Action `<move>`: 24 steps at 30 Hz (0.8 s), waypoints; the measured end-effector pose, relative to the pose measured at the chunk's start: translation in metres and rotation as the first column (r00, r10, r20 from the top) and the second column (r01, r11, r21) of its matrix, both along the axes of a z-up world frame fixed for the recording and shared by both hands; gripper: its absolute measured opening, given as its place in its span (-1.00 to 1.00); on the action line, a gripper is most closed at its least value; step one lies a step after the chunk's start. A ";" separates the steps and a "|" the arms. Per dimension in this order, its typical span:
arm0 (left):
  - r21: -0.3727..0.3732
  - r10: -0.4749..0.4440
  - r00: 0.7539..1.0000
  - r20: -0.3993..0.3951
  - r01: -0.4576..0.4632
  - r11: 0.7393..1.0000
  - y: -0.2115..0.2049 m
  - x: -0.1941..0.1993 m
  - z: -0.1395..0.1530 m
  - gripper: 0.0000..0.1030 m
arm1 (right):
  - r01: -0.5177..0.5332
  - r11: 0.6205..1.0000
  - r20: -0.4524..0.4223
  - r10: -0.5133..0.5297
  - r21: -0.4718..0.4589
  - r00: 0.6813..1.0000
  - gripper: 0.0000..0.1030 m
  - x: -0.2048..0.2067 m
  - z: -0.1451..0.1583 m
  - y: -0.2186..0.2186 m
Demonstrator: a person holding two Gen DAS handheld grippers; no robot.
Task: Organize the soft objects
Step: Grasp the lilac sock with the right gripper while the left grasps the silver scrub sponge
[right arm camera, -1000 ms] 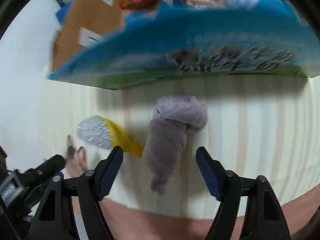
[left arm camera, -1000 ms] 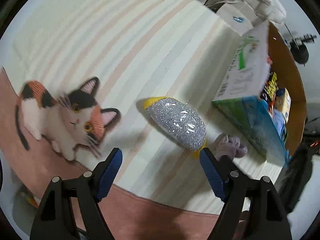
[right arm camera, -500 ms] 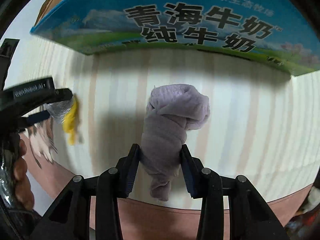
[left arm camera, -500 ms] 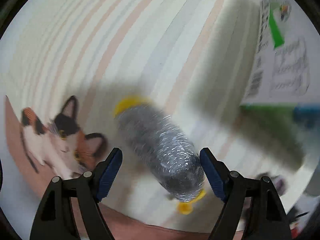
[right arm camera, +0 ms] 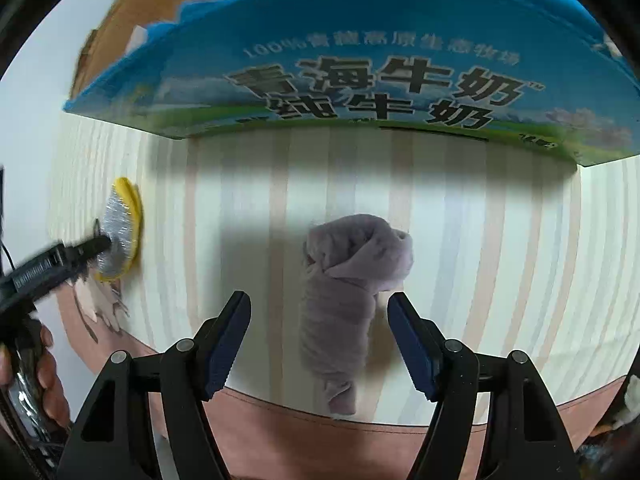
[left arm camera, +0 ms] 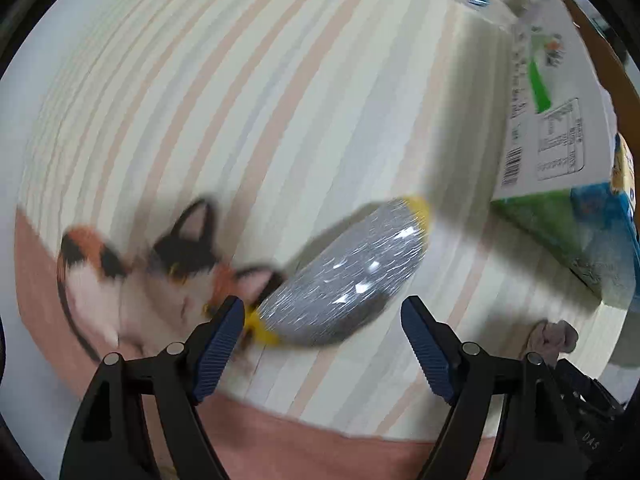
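Two handheld grippers work over a surface [left arm camera: 256,92] covered in a cloth with pale cream, peach and grey stripes and a pink border along its near edge.

In the left wrist view, the left gripper [left arm camera: 322,344] has its blue-padded fingers spread wide apart and holds nothing. Just beyond them lies a silver glittery cushion with yellow trim [left arm camera: 344,280], blurred, its near yellow end close to the left finger. Beside it, toward the left edge of the surface, lies a calico cat plush toy [left arm camera: 160,276], white with orange and black patches; its ear touches or overlaps the cushion, though the blur makes that hard to judge. At the far right stands an open cardboard milk carton box [left arm camera: 560,152] printed in green, blue and white.

In the right wrist view, the right gripper [right arm camera: 318,340] also has its fingers parted, on either side of a rolled lilac sock [right arm camera: 344,300] that lies on the cloth near the pink border. Neither finger touches it. The box [right arm camera: 360,80] stands behind the sock, with colourful packets showing over its top edge. The cushion [right arm camera: 120,236] appears at the far left.
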State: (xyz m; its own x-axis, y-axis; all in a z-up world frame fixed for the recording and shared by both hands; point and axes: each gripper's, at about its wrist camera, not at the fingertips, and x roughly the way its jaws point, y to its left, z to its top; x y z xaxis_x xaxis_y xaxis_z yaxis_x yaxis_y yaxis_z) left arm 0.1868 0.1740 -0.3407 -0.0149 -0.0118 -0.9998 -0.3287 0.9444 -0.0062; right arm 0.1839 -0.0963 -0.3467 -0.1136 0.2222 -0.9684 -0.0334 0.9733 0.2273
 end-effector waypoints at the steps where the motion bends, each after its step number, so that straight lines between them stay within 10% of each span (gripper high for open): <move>1: 0.024 -0.034 0.999 -0.012 0.034 0.999 -0.004 0.007 -0.004 0.55 | 0.007 1.000 -0.011 -0.007 -0.001 1.000 0.43 0.004 -0.003 0.003; 5: 0.084 -0.177 0.980 -0.086 0.184 0.979 -0.027 0.025 -0.032 0.55 | 0.026 1.000 -0.036 -0.026 0.010 0.999 0.42 0.005 -0.018 0.011; 9: 0.064 -0.191 0.979 -0.074 0.195 0.979 -0.034 0.024 -0.034 0.16 | 0.014 1.000 -0.039 -0.014 -0.003 0.999 -0.15 -0.002 -0.026 0.014; 24: -0.029 -0.135 0.982 -0.129 0.132 0.991 -0.085 -0.088 -0.019 0.05 | -0.131 0.987 -0.070 0.125 -0.091 0.990 -0.18 -0.071 -0.023 -0.006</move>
State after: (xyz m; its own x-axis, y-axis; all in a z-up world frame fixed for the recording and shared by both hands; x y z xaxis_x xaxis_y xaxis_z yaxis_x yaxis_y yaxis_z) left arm 0.0992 0.0890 -0.3599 -0.1476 -0.0211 -0.9888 -0.1988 0.9800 0.0087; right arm 0.1127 -0.1028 -0.3702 -0.1973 0.1094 -0.9742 -0.1475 0.9791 0.1398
